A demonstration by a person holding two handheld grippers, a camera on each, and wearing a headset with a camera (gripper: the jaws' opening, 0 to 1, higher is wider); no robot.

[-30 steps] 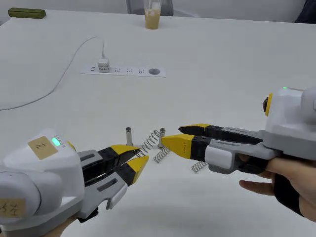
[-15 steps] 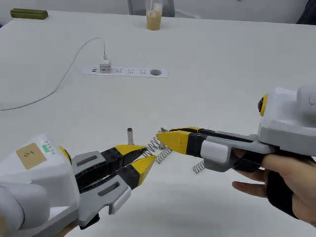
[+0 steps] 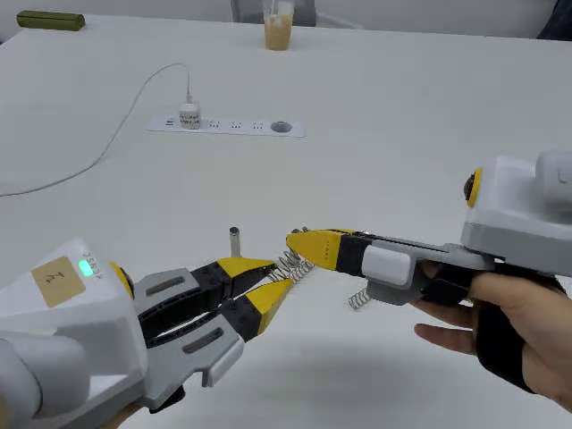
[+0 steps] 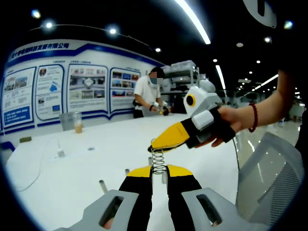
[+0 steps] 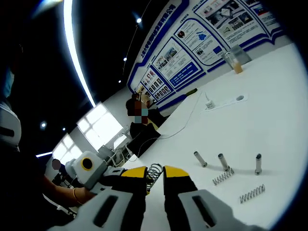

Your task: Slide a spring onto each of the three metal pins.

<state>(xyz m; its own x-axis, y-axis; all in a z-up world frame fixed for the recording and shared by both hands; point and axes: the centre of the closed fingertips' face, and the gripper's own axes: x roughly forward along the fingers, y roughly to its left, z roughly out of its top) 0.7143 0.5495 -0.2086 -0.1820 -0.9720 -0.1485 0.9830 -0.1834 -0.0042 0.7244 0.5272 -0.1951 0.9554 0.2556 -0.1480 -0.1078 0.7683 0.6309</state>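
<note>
- The left gripper, grey-bodied with black jaws and yellow tips, enters from the lower left of the head view. In the left gripper view its jaws are clenched on the lower coils of a thin coiled steel wire spring, held clear of the white table.
- The right gripper, of the same build, enters from the right of the head view in a person's hand. In the right gripper view its tips are closed on the same spring's other end, seen end-on.
- The held spring spans the two sets of tips at the centre of the head view.
- In the right gripper view, lower right, three short grey metal pins stand upright in a row, all bare.
- A second loose spring lies at the middle pin's base, and a third loose spring lies apart, nearer the frame's lower edge.
- Farther off, upper left of the head view, is a white power strip with a plugged white cable.
- At the top edge stands a clear cup of tan drink.
</note>
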